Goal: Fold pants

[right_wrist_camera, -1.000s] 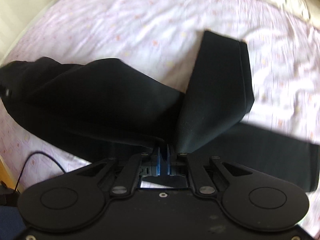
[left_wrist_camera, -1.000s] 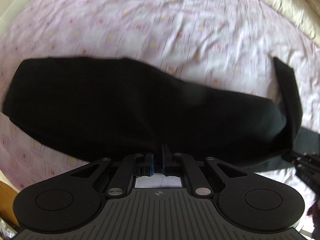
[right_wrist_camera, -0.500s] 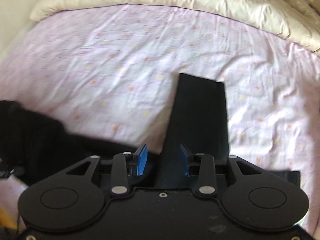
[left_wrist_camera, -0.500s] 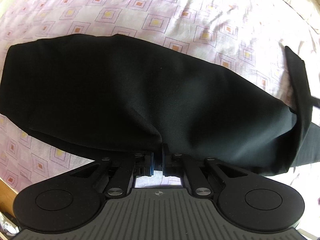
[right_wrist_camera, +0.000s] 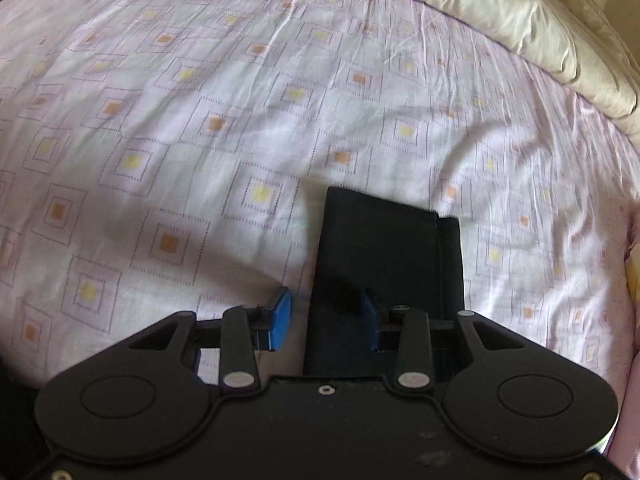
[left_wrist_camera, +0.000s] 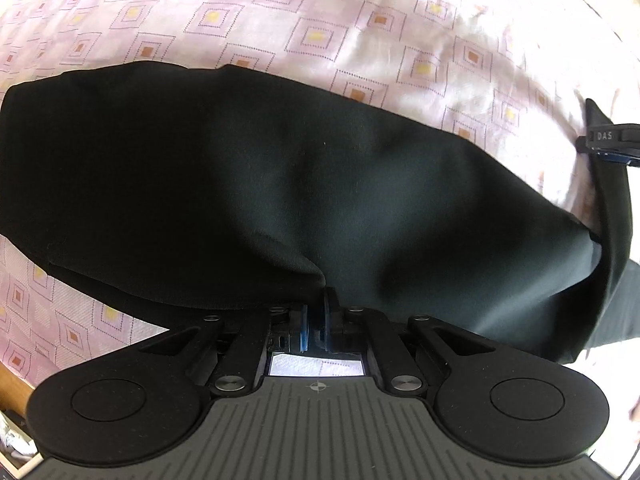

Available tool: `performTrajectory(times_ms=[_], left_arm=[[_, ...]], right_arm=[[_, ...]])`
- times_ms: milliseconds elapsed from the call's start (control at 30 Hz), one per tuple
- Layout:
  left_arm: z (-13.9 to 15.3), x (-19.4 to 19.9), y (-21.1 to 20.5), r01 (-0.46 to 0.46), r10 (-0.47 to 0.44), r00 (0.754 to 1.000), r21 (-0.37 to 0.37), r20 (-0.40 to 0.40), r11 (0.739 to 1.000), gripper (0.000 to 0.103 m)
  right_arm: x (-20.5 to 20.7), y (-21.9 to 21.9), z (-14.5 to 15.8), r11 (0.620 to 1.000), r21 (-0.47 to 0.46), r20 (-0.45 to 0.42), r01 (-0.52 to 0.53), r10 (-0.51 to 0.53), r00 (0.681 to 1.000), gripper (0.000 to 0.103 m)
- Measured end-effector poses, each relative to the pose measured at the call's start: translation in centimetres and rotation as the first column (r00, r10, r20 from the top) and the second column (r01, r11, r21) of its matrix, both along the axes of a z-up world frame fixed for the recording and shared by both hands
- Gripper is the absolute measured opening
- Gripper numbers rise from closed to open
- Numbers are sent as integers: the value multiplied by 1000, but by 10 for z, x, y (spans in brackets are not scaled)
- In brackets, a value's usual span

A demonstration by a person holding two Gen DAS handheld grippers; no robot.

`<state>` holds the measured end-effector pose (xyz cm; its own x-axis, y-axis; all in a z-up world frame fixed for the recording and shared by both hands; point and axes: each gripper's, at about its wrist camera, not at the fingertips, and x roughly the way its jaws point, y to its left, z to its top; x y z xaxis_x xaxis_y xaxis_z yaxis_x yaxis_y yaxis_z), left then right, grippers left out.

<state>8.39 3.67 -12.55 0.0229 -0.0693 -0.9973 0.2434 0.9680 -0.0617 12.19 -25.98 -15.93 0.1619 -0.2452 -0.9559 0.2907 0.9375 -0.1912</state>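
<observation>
The black pants [left_wrist_camera: 248, 184] lie across the pink patterned bed sheet [left_wrist_camera: 304, 16], filling the middle of the left wrist view. My left gripper [left_wrist_camera: 315, 320] is shut on the near edge of the pants, and the cloth rises in a fold from the pads. In the right wrist view a folded leg end [right_wrist_camera: 384, 264] lies flat on the sheet. My right gripper [right_wrist_camera: 325, 316] is open just above it, with the cloth edge between the blue pads but not pinched. One right finger [left_wrist_camera: 608, 138] shows at the right edge of the left wrist view.
A cream duvet [right_wrist_camera: 516, 20] is bunched along the far right of the bed. The sheet [right_wrist_camera: 200, 112] stretches out ahead of the right gripper. A wooden bed edge [left_wrist_camera: 12, 392] shows at lower left in the left wrist view.
My right gripper opened and let go of the pant leg, which now lies flat on the sheet. My left gripper stayed shut on the pants and moved lower and closer to the bed.
</observation>
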Motion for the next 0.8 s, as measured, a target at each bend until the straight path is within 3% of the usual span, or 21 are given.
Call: performTrajectory(times_ms=[33,133,233,300,367,433,500,600,700,800], left_arm=[[2,0,1,-3,3,1000,-3,5,1000,7],[14,-1,4,-16,17,999,-23,43,1000,7],[39,-3,8,-25,33,991,-64,131,998,6],[62,-7,8,-10,29,979,-91,203,996,6],[81,-15,9,12,22,957,-116,288,993,6],[89,-24,10,35,10,941,-127,338,991,6],[86,-28,10,35,4,947,-117,321,993,6],[68,-33,11,40,-20,965,-73,260,997,6],[50,-39,6,54,-51,975,-7,216,999,7],[43,-46,8,51,-55,976,25,211,998,6]], right_arm=[[1,-3,2,1000,23,-4,-5,5,1000,4],[-2,-22,22,997,77,37,19,-22,999,3],[-19,-45,77,995,86,212,52,-69,975,3],[-44,-64,125,988,118,351,103,-139,926,3],[-78,-84,164,974,151,466,169,-221,857,3],[-117,-103,181,952,162,509,259,-306,805,3],[-152,-121,171,917,177,475,357,-397,785,3],[-196,-142,119,862,162,334,480,-506,796,3],[-226,-145,60,853,111,169,510,-522,836,3],[-253,-136,38,851,132,143,508,-524,840,3]])
